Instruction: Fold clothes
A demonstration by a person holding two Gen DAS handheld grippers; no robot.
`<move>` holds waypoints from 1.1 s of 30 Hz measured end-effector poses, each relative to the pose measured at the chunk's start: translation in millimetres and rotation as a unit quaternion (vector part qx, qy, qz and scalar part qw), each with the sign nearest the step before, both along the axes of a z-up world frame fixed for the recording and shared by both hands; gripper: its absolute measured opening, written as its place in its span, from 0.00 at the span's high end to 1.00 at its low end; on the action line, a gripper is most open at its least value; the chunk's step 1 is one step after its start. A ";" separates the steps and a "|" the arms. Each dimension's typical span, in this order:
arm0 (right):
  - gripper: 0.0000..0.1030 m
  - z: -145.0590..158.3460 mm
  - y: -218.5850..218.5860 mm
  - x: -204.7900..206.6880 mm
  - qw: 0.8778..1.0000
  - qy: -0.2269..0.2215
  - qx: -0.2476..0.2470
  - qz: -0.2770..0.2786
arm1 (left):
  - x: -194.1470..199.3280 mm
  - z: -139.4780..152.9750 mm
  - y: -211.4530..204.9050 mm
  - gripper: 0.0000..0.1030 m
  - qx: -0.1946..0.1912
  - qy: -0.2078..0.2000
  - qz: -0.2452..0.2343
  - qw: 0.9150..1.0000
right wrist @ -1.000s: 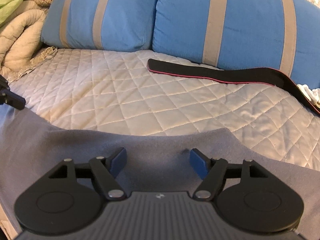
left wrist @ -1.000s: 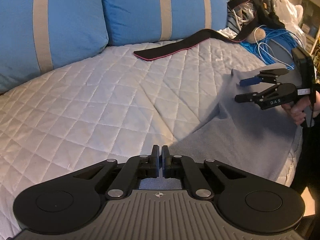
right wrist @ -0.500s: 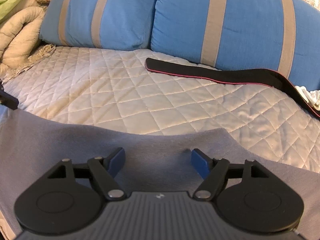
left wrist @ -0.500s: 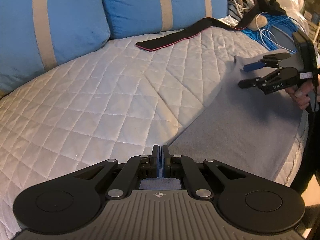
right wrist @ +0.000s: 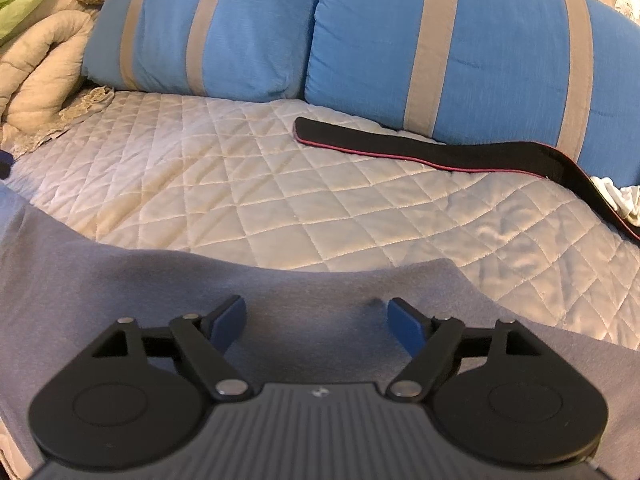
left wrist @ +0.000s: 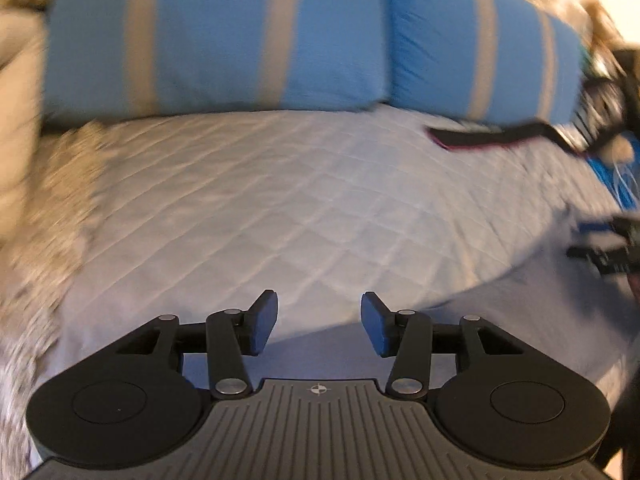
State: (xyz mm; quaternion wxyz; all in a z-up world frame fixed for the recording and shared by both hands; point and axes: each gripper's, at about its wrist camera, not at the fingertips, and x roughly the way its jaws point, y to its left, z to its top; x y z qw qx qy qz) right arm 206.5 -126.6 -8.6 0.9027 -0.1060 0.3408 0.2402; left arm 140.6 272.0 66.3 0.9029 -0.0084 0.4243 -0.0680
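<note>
Grey cloth lies spread flat along the near edge of the bed, and that is why both your claws sit where they do: each is low over the fabric, one toward either end, ready to take a hem. Your right claw is spread wide with nothing between its blue pads, hovering just above the cloth's middle ground. Your left claw is also parted, though less widely, and holds nothing; the cloth's edge runs just under and ahead of it.

I judge that the fold has not begun, since the garment shows a single layer with its far hem drawn in a loose curve across the quilt.

Your right view is sharp and gives you what the left cannot: the whole far hem, the black strap with its pink edging lying well apart near the blue pillows, and the rolled beige blanket at the bed's far left corner. Your left view is smeared, yet it alone shows the other claw at the bed's right edge, over the cloth.
</note>
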 end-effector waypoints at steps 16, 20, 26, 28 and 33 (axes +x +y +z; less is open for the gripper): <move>0.14 8.0 -4.9 -8.5 1.000 -0.013 0.010 0.002 | -119.3 -54.3 138.7 0.57 -0.252 -0.044 0.351 0.901; 0.14 6.7 -5.7 -8.0 1.000 -0.011 0.009 -0.003 | -137.2 -88.1 146.1 0.57 -0.381 -0.068 0.359 0.849; 0.14 6.8 -7.1 -9.9 1.000 -0.007 0.019 -0.005 | -128.3 -110.0 135.0 0.57 -0.473 -0.095 0.352 0.802; 0.14 7.2 -7.6 -12.1 1.000 -0.007 0.024 -0.004 | -125.6 -112.9 132.1 0.57 -0.481 -0.110 0.358 0.792; 0.13 7.1 -8.6 -18.5 0.999 -0.006 0.032 -0.001 | -125.5 -118.7 135.4 0.96 -0.487 -0.111 0.390 0.774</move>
